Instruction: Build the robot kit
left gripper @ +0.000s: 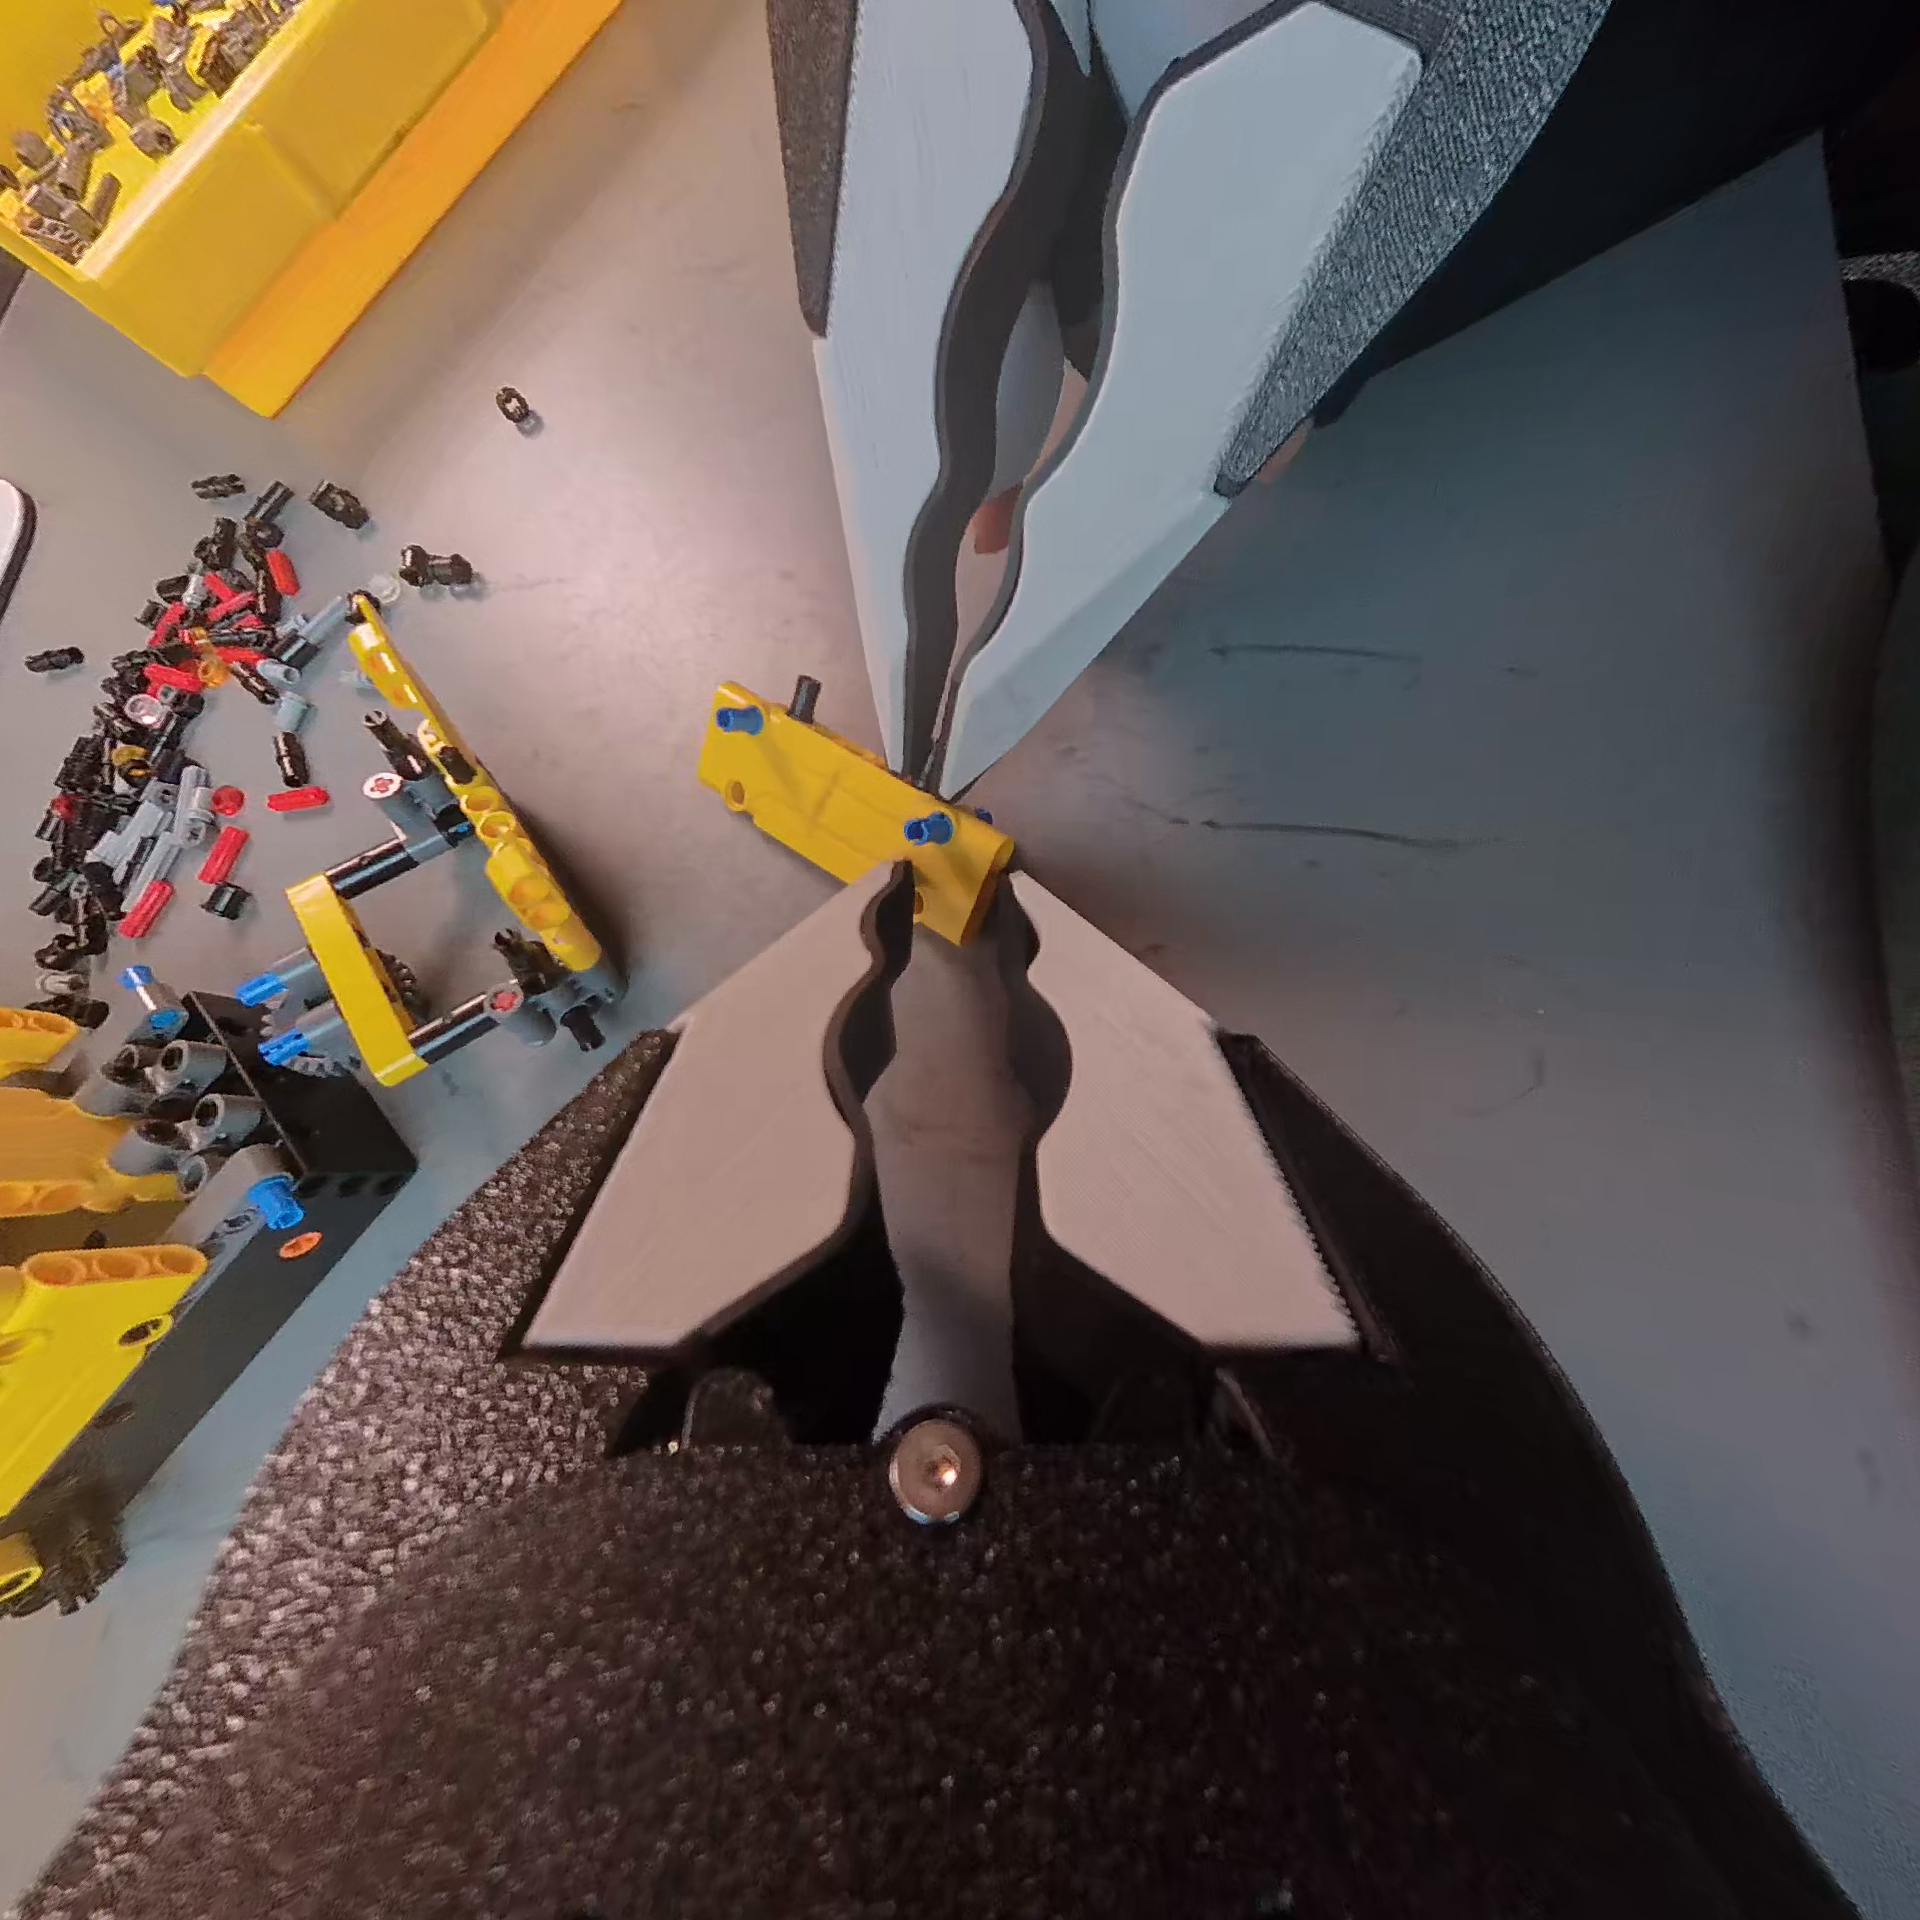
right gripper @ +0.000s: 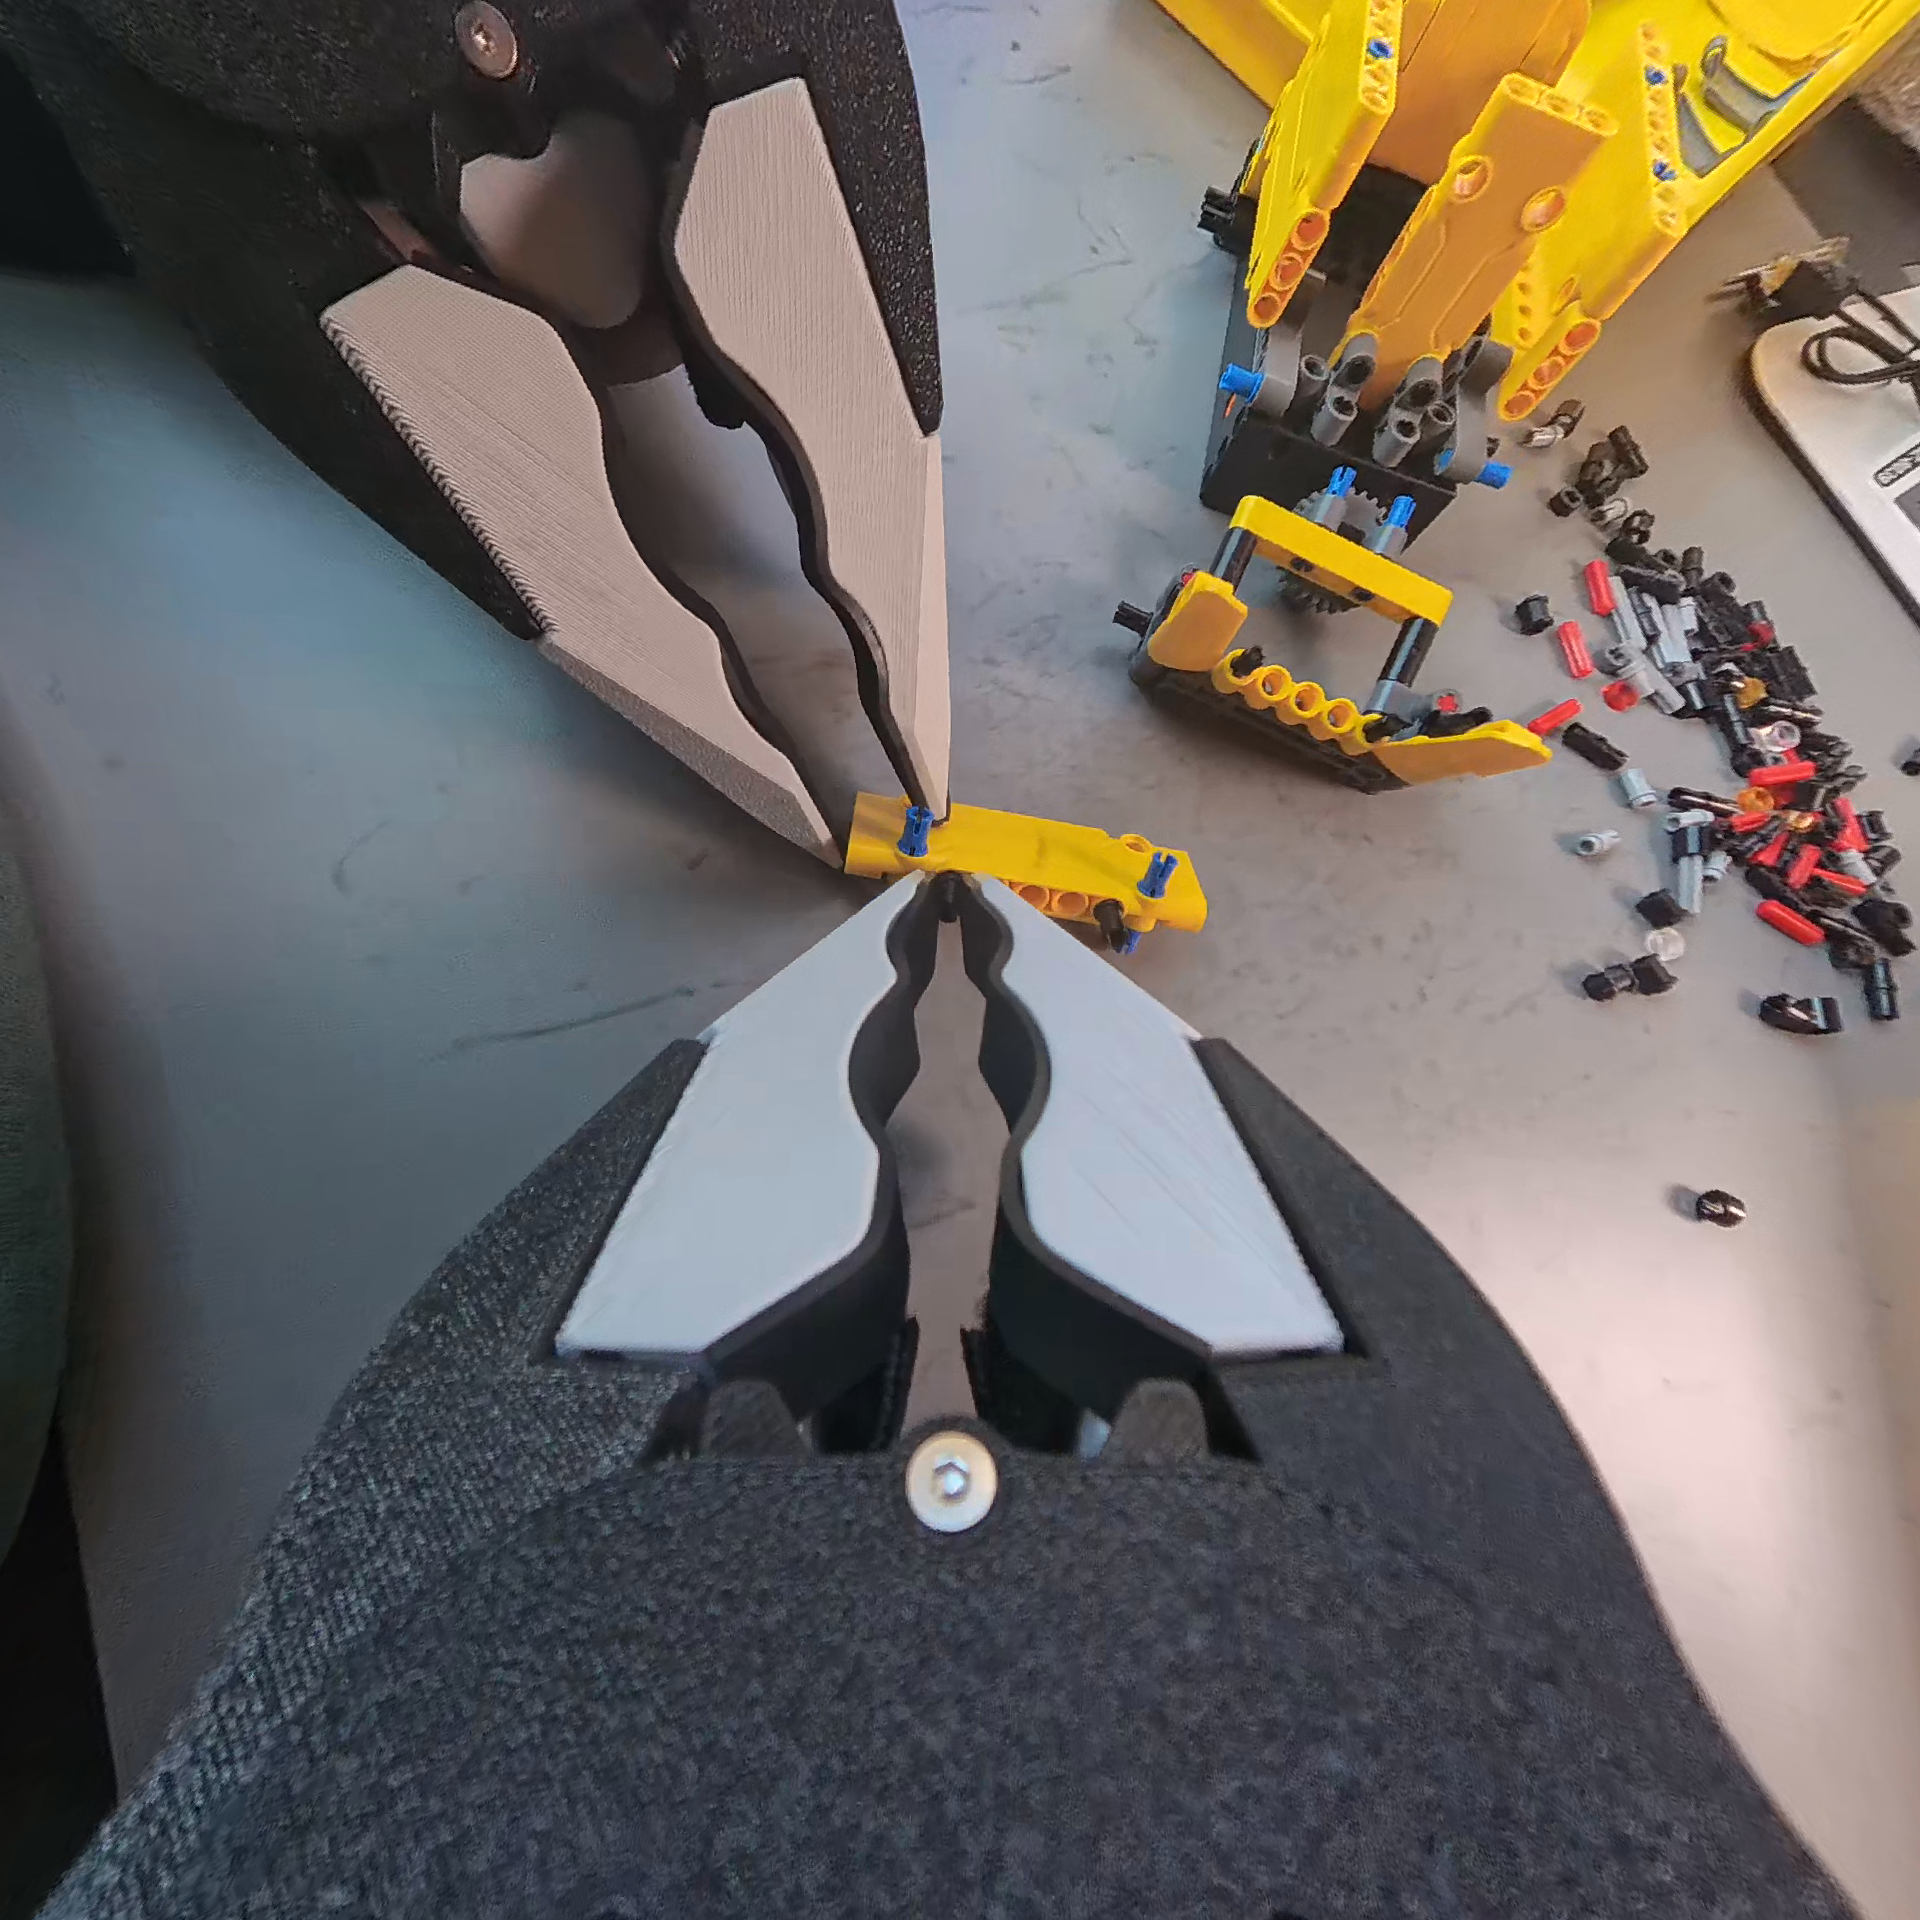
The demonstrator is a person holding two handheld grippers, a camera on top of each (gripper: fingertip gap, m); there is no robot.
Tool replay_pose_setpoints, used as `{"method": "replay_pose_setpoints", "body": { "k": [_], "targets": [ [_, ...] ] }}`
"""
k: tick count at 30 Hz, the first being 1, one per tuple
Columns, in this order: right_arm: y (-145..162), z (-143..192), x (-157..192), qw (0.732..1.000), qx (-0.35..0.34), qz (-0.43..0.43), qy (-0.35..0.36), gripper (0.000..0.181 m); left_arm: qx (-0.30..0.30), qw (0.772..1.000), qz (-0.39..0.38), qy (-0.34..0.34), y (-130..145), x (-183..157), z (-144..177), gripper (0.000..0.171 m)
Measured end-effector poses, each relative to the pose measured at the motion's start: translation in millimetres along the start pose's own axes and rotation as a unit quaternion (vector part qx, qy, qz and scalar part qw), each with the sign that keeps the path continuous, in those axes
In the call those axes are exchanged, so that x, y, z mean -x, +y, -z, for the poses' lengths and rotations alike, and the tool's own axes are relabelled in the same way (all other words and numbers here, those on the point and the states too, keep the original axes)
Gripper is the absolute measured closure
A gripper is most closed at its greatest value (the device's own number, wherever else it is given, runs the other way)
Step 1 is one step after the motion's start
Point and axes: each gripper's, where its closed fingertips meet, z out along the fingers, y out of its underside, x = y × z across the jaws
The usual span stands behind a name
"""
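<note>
A flat yellow building-toy panel (left gripper: 821, 795) with two blue pins (left gripper: 928, 828) lies low over the grey table (left gripper: 1403, 987). My left gripper (left gripper: 958, 881) is shut on the panel's near right end. My right gripper (left gripper: 928, 774) comes in from the top, shut, with its tips at the panel's far edge. In the right wrist view my right gripper (right gripper: 948, 885) is shut on a small black pin (right gripper: 951, 898) held against the long edge of the panel (right gripper: 1039, 847). The left gripper (right gripper: 888, 836) clamps the panel's left end beside a blue pin (right gripper: 914, 828).
A yellow frame assembly with axles and a gear (left gripper: 447, 883) (right gripper: 1340, 644) lies to the side, beside a pile of small black, red and grey pins (left gripper: 156, 727) (right gripper: 1745, 748). A large yellow-and-black model (right gripper: 1455, 260), a yellow parts bin (left gripper: 208, 156) and a lone black piece (right gripper: 1720, 1207) are nearby. Only a small space, under 4 cm, lies between the two pairs of fingers.
</note>
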Motion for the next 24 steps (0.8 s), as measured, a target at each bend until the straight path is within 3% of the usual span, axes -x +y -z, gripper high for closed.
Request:
{"method": "replay_pose_setpoints", "body": {
  "k": [6,9,12,24],
  "targets": [
    [1.5,-1.1,-0.6,1.0,0.008,-0.007,-0.005,0.178,0.001,1.0,0.001,0.001,0.7,0.9,0.0,0.157],
    [1.4,3.0,3.0,1.0,0.003,0.004,-0.011,0.167,-0.001,1.0,0.007,0.003,0.5,1.7,1.4,0.158],
    [-1.5,5.5,0.2,1.0,-0.006,0.014,0.008,0.18,-0.001,1.0,0.003,0.002,1.0,1.0,2.0,0.158],
    [-4.0,6.4,-1.0,1.0,-0.013,0.008,0.007,0.178,0.0,1.0,-0.012,-0.004,0.4,-0.6,1.6,0.159]
  ]
}}
